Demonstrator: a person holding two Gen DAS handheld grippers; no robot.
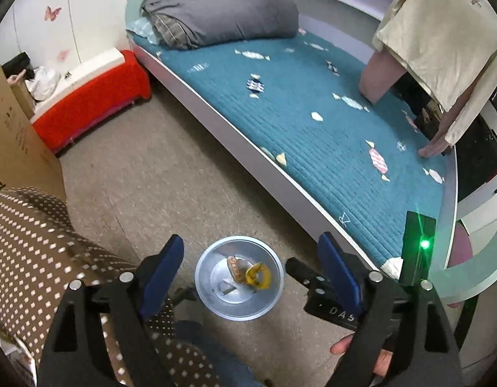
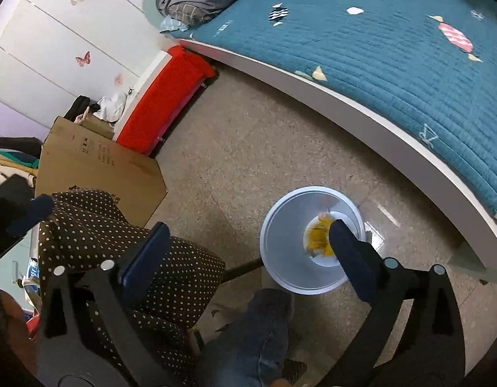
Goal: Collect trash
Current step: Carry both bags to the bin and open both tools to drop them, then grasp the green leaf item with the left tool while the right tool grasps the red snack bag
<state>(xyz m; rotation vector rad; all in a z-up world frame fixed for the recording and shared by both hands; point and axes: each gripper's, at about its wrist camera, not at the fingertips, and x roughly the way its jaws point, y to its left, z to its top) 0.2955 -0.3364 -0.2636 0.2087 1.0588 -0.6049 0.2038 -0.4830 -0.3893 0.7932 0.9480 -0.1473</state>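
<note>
Both hand-held grippers, left (image 1: pixel 250 266) and right (image 2: pixel 245 242), gape empty above a round bin (image 1: pixel 203 285) at lower centre; inside, a yellow wrapper (image 1: pixel 258 277) lies crumpled, no clear long axis.

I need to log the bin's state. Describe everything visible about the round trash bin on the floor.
The trash bin is a round, open-topped pail, pale grey-blue with a smooth, slightly shiny inside, probably plastic or metal. It stands upright on the speckled floor beside the bed frame, close to a dotted seat cushion. At its bottom lie a yellow crumpled wrapper, an orange-printed scrap and a small pale scrap. No gripper touches it.
</note>
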